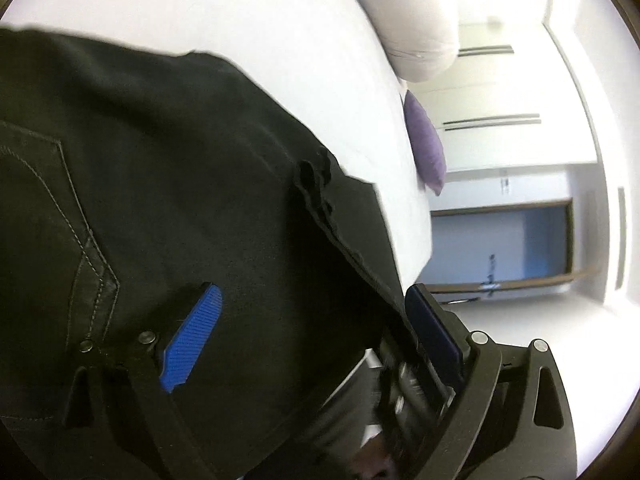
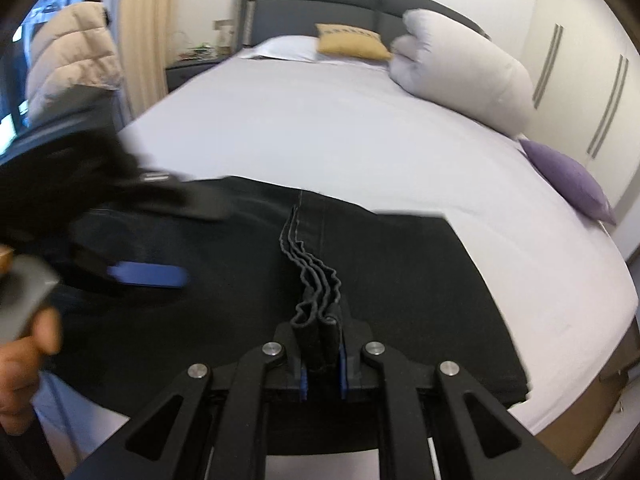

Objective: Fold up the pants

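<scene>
Our right gripper (image 2: pixel 322 364) is clamped tight on a bunched stack of hem layers of the black pants (image 2: pixel 360 280), the wavy edges standing up between its blue pads. Our left gripper (image 1: pixel 316 336) stands wide, its blue pads (image 1: pixel 192 336) spread over the dark cloth and pressing on nothing. The pants lie folded flat near the foot of the bed (image 2: pixel 320 128). Beyond sit a rolled white duvet (image 2: pixel 460 76), a purple cushion (image 2: pixel 568 180) and a yellow cushion (image 2: pixel 352 42).
</scene>
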### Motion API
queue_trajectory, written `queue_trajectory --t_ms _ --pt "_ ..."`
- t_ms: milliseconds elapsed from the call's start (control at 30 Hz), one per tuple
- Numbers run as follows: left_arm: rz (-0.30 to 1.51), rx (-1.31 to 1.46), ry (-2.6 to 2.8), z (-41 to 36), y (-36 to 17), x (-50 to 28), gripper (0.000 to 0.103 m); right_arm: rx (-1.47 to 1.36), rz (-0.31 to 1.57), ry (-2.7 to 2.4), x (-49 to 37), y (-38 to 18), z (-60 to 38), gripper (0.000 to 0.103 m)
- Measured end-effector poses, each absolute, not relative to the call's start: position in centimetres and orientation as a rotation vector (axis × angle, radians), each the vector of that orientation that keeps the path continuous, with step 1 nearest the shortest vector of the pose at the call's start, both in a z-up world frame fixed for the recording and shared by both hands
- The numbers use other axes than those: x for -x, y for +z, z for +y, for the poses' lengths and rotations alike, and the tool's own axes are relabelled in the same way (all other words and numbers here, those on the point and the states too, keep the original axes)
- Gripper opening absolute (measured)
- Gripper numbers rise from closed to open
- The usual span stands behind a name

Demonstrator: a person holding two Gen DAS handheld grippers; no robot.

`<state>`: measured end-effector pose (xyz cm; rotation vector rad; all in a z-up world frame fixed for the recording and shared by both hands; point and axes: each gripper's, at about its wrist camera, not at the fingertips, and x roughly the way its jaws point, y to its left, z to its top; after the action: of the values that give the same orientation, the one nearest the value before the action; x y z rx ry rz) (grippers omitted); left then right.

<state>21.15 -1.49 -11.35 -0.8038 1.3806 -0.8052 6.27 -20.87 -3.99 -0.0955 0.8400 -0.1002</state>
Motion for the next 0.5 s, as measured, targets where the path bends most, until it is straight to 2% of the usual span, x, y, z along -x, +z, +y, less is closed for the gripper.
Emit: queue_trajectory --t_ms 200,267,300,333,400,500 --pt "1.416 0.851 -0.803 -0.1 -12.1 -22.4 0.094 0.157 0.832 -0.019 -4.8 -4.5 -16.6 0.012" --pt "1.415 0.831 -0.804 0.1 -11.8 -22.9 0.09 0.175 0.828 0.003 -5.0 -4.4 -15.4 0.012" --pt "1.413 0.804 -0.803 0.2 -11.6 -23.2 0.078 0.179 0.829 0.012 -5.5 -4.3 -15.2 0.012" --pt "1.415 0.765 -0.805 0.3 -11.3 -23.5 0.052 0.182 0.829 0.02 -5.7 -4.3 -14.9 0.012" --pt "1.435 0.702 -0.811 0.3 -11.1 -23.8 0.022 0.188 0.826 0.035 -5.8 -4.1 -13.9 0.012" --pt "1.415 0.609 -0.815 1.1 -10.3 -24.0 0.011 0.21 0.817 0.05 -6.4 -3.8 -12.7 0.012"
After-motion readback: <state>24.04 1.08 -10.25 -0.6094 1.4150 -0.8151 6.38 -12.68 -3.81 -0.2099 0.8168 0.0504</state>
